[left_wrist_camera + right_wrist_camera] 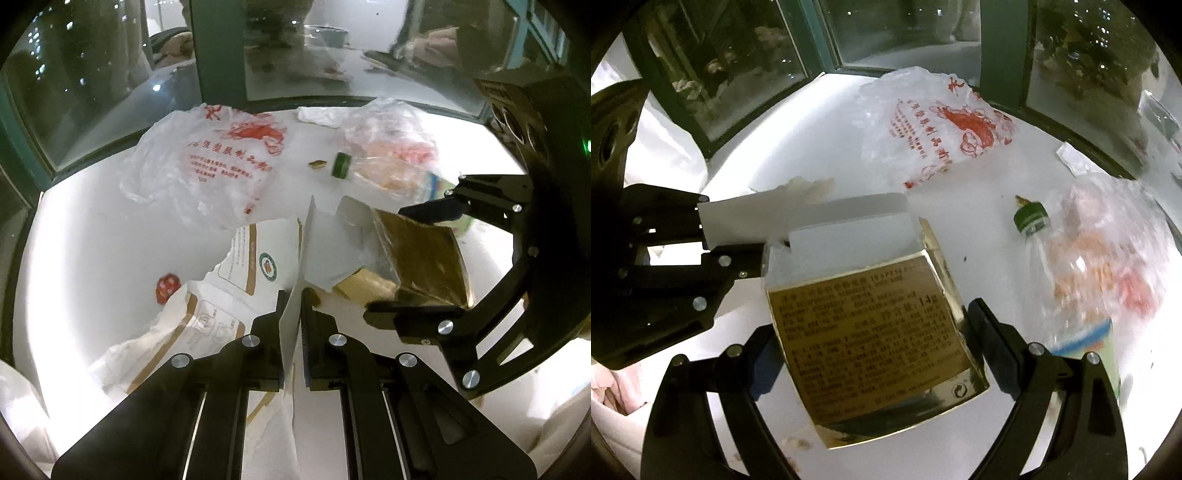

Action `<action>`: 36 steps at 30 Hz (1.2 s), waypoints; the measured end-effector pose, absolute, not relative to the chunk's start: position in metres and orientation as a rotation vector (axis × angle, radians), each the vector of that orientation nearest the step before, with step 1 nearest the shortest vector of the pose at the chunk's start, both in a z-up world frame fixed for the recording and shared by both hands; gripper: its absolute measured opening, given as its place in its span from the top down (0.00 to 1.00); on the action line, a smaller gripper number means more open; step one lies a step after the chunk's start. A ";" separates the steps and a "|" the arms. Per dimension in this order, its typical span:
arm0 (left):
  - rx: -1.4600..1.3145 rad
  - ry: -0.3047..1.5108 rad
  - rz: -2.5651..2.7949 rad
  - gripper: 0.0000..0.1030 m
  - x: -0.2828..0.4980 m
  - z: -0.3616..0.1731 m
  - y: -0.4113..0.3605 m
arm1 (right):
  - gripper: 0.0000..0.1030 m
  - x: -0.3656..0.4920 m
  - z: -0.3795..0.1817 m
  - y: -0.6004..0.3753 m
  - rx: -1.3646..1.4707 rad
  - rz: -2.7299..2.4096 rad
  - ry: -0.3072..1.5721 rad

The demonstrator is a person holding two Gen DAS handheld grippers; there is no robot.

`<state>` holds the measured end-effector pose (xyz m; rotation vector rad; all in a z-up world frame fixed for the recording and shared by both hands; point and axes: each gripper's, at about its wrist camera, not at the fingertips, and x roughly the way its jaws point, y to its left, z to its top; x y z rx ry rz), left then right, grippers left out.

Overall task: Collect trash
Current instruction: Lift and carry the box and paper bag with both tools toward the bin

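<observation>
- The shiny gold cardboard box (pixel 875 336) has a big label with many rows of small dark writing. Only "14g" can be read, plus a small round recycling mark near the bottom corner. The rest is too small to tell.
- There is one gold box. It is open at the far end, its white inside shows, and a white flap (pixel 746 218) sticks out from it.
- The left claw (pixel 293 306) is pressed together on that thin white flap (pixel 301 258).
- The right claw (pixel 871 350) stands wide, one finger on each side of the gold box (pixel 424 258). The left finger sits at the box's edge. Whether the right finger touches the box cannot be told.
- The box is above the white table (pixel 812 140), between the two claws.
- One thin white plastic bag with red writing and a red picture (pixel 934 129) lies flat on the table, farther back. Its red writing is too blurry to read.
- One clear plastic bottle with a green cap (pixel 1030 218) lies on its side to the right, partly under a crinkly clear bag with red and orange marks (pixel 1108 258).
- One torn white paper bag with brown lines and a round green badge (pixel 251 266) lies under the left claw.
- One small red round piece with white dots (pixel 168 286) lies on the table beside it.
</observation>
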<state>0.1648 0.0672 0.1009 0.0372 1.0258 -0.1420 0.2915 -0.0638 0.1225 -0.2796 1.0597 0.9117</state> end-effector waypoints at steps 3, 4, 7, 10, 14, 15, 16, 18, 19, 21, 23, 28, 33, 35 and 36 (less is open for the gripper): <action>0.042 1.009 -0.161 0.95 0.149 0.114 0.060 | 0.15 0.274 0.134 -0.072 -0.258 0.896 1.059; 0.046 1.004 -0.167 0.95 0.144 0.118 0.057 | 0.15 0.267 0.139 -0.076 -0.254 0.890 1.054; 0.056 0.989 -0.185 0.95 0.131 0.131 0.049 | 0.15 0.251 0.149 -0.083 -0.247 0.872 1.044; 0.073 0.968 -0.208 0.94 0.115 0.142 0.039 | 0.15 0.233 0.160 -0.089 -0.247 0.847 1.022; 0.093 0.942 -0.247 0.94 0.101 0.153 0.029 | 0.15 0.215 0.171 -0.100 -0.238 0.819 1.006; 0.094 0.940 -0.253 0.94 0.098 0.154 0.027 | 0.15 0.209 0.174 -0.104 -0.228 0.806 1.002; 0.093 0.936 -0.264 0.94 0.095 0.156 0.026 | 0.15 0.207 0.175 -0.107 -0.225 0.800 1.001; 0.092 0.930 -0.287 0.95 0.090 0.160 0.022 | 0.15 0.201 0.178 -0.112 -0.218 0.784 0.996; 0.098 0.923 -0.302 0.95 0.087 0.163 0.019 | 0.15 0.197 0.180 -0.115 -0.210 0.773 0.994; 0.104 0.914 -0.322 0.95 0.083 0.165 0.016 | 0.15 0.189 0.184 -0.121 -0.194 0.751 0.989; 0.101 0.905 -0.350 0.95 0.079 0.169 0.014 | 0.15 0.185 0.186 -0.125 -0.182 0.736 0.985; 0.108 0.885 -0.406 0.95 0.070 0.175 0.006 | 0.15 0.169 0.191 -0.137 -0.145 0.682 0.978; 0.142 0.863 -0.470 0.95 0.063 0.182 -0.008 | 0.15 0.154 0.198 -0.152 -0.117 0.625 0.967; 0.157 0.854 -0.493 0.95 0.060 0.186 -0.017 | 0.15 0.147 0.201 -0.160 -0.107 0.603 0.958; 0.164 0.850 -0.506 0.95 0.058 0.188 -0.022 | 0.15 0.143 0.203 -0.167 -0.099 0.587 0.953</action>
